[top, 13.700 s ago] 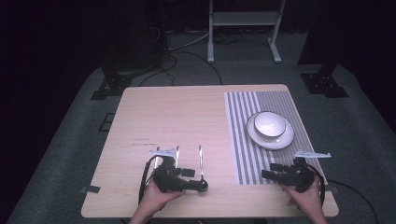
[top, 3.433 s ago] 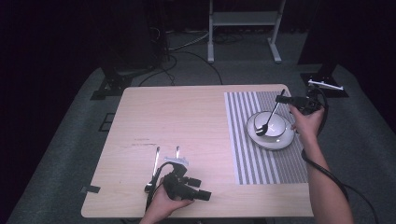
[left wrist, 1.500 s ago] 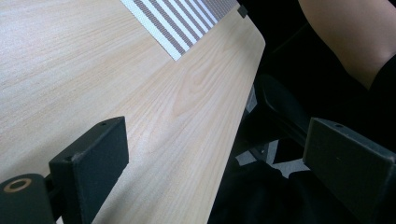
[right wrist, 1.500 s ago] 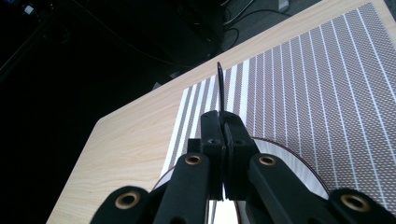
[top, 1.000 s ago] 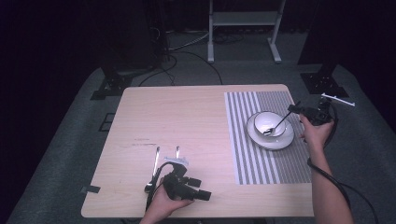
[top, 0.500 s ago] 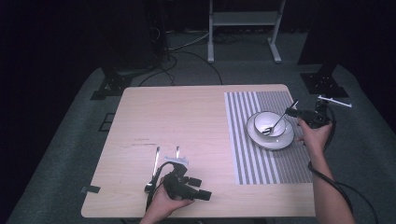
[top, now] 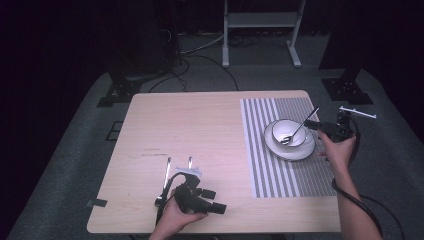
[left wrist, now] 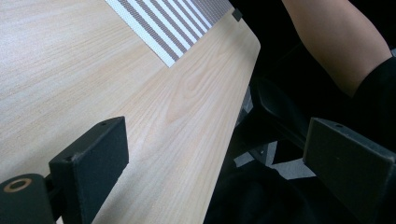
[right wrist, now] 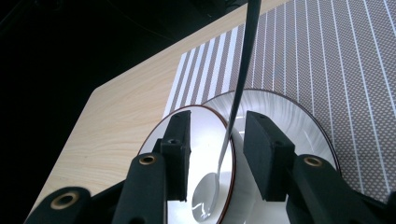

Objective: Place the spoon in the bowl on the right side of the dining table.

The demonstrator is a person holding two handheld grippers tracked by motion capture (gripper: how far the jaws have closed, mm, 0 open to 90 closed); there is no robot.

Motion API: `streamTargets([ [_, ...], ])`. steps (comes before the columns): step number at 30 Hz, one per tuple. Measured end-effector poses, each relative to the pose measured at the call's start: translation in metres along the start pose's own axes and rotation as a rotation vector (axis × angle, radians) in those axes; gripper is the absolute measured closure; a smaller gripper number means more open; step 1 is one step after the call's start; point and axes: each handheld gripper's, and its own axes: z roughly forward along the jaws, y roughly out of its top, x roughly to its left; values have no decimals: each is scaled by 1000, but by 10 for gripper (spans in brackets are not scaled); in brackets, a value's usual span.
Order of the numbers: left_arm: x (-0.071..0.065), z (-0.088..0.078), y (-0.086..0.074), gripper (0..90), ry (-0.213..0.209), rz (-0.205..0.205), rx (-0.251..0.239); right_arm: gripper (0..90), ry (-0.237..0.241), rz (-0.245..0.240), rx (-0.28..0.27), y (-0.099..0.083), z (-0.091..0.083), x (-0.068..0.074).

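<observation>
Right gripper (right wrist: 217,158), jaws parted around the thin silver metal spoon (right wrist: 233,116), is leaving it resting in the white ceramic bowl (right wrist: 187,158), so placement looks nearly done, while left gripper (left wrist: 210,154) is idling wide open

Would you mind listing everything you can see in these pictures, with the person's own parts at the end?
table: one, light wood, centre of the high view.
placemat: one, grey with white stripes, on the table's right part.
saucer: one, white, on the placemat.
bowl: one, white with a dark rim, on the saucer.
spoon: one, silver, scoop end in the bowl, handle leaning up over its rim.
metal stand: one, pale, on the floor beyond the table.
left gripper: one, black, jaws wide apart, at the table's near edge.
right gripper: one, black, jaws either side of the spoon handle with gaps showing.
hands: two, one holding each gripper.
</observation>
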Motion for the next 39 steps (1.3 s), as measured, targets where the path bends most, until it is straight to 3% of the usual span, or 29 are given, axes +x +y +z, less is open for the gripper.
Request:
streamTargets([
  [21,0,-3,-1,55,3,8,0,591,43,-60,35,-25,-18,16],
  [39,0,-2,-2,55,4,6,-2,587,57,-74,57,-44,-24,18],
])
